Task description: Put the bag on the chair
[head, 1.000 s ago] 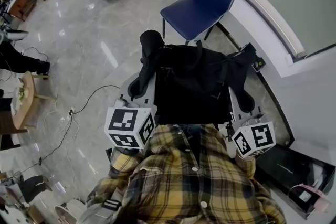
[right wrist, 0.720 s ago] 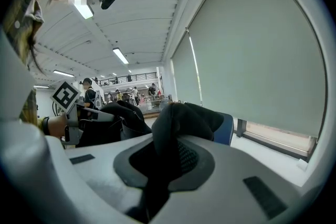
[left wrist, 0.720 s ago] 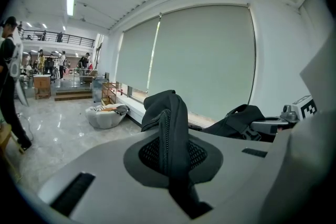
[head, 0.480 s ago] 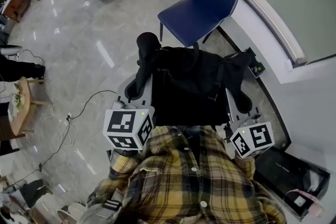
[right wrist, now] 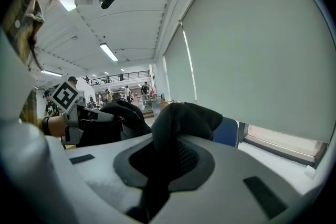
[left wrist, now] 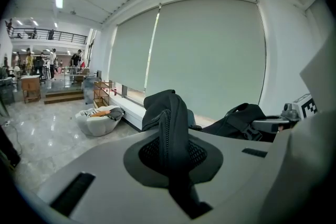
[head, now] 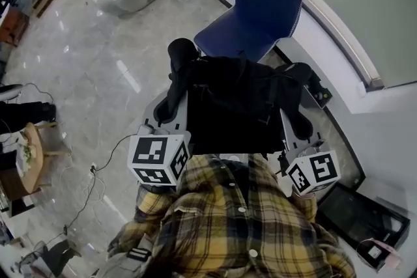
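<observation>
Bag (head: 234,107), black, limp, mesh-padded straps (left wrist: 170,131)

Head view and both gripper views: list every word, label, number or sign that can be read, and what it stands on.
No readable text anywhere.
Left marker cube and right marker cube: black-and-white square patterns only, no letters.
Black case at lower right: any label too small to read.

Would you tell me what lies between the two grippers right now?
The black bag hangs between the left gripper and the right gripper, each shut on one of its straps; the head view shows this.
</observation>
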